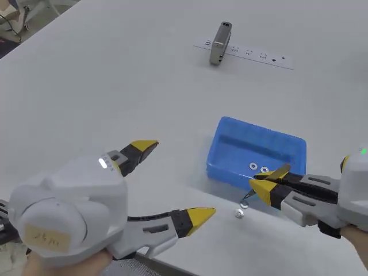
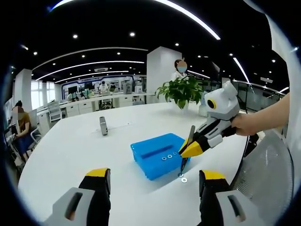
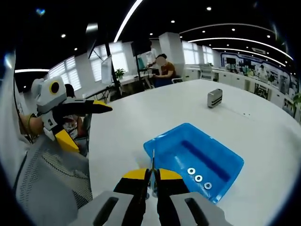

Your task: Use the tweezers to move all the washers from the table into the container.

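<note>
- One washer [image 1: 239,214], a small bright metal ring, lies flat on the white table [image 1: 115,86]. It is just outside the near wall of the container [image 1: 259,150], between that wall and the table's near edge.
- Three more washers [image 3: 198,178] lie side by side in a short row on the container's floor, towards one end.
- The tweezers [image 3: 153,162] slant down to the tabletop with their tips just beside the loose washer. I cannot tell whether they touch or grip it.
- The container is a shallow, open blue tray with low walls, and it stands near the table's front edge.
- The right gripper [image 1: 263,187] has its yellow-tipped jaws pressed together on the upper part of the tweezers. It sits low over the container's near wall.
- The left gripper [image 1: 173,179] hangs with its jaws spread wide and nothing between them. It is over bare table, well to the left of the container.
- Left of the container and beyond it the tabletop is broad and bare.
- Towards the far side lies a white power strip [image 1: 259,56] with a grey block [image 1: 219,43] standing on it, well apart from the container.
- The room is tightest on the near side. Only a narrow strip of table runs between the container and the edge, and a mesh chair back [image 2: 263,174] stands just off that edge.
</note>
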Tool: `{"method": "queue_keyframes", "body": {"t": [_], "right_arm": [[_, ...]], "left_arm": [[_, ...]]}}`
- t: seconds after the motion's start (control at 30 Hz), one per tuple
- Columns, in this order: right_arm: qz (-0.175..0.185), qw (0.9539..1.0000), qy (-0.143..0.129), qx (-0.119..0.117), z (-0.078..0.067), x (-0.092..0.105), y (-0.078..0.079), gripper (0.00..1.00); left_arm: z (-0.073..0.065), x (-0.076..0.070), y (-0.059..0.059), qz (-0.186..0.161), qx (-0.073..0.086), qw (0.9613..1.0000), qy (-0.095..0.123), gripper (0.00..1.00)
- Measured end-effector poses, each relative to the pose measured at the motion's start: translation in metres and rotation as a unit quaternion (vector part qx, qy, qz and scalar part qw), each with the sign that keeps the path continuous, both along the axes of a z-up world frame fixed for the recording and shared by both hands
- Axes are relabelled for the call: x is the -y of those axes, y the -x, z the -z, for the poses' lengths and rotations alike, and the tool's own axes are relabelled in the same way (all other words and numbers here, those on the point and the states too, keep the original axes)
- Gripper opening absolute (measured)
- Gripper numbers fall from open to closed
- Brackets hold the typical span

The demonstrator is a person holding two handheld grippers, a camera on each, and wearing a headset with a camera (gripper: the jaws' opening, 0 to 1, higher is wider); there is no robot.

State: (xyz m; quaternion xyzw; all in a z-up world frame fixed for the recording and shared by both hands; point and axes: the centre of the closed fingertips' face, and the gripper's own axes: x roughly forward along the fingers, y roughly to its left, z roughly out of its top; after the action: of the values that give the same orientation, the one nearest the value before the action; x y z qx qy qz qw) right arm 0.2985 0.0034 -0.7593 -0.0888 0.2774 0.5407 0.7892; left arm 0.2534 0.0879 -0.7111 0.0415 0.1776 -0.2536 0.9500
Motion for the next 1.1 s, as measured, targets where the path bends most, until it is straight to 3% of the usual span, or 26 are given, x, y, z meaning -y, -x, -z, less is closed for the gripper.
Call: {"method": "queue_keyframes", "body": {"t": [0.23,0.57,0.93,1.03,1.1], "right_arm": [[-0.002,0.9999,0.013,-0.002,0.011,0.001,0.0,0.03],[-0.012,0.9993,0.034,0.011,0.018,0.0,0.0,0.03],[-0.018,0.9992,0.036,0.008,0.019,0.0,0.006,0.03],[-0.024,0.9988,0.039,0.013,0.019,0.0,0.007,0.03],[-0.04,0.9971,0.053,0.036,0.019,-0.001,0.008,0.03]], "left_arm": [[0.0,0.0,0.0,-0.001,-0.001,1.0,-0.001,0.77],[0.0,-0.002,0.0,-0.005,0.0,1.0,-0.001,0.77],[-0.001,-0.002,0.0,-0.006,0.002,1.0,0.0,0.77],[-0.001,-0.003,0.0,-0.006,0.002,1.0,-0.001,0.77],[-0.001,-0.003,0.0,-0.006,0.003,1.0,-0.001,0.77]]}}
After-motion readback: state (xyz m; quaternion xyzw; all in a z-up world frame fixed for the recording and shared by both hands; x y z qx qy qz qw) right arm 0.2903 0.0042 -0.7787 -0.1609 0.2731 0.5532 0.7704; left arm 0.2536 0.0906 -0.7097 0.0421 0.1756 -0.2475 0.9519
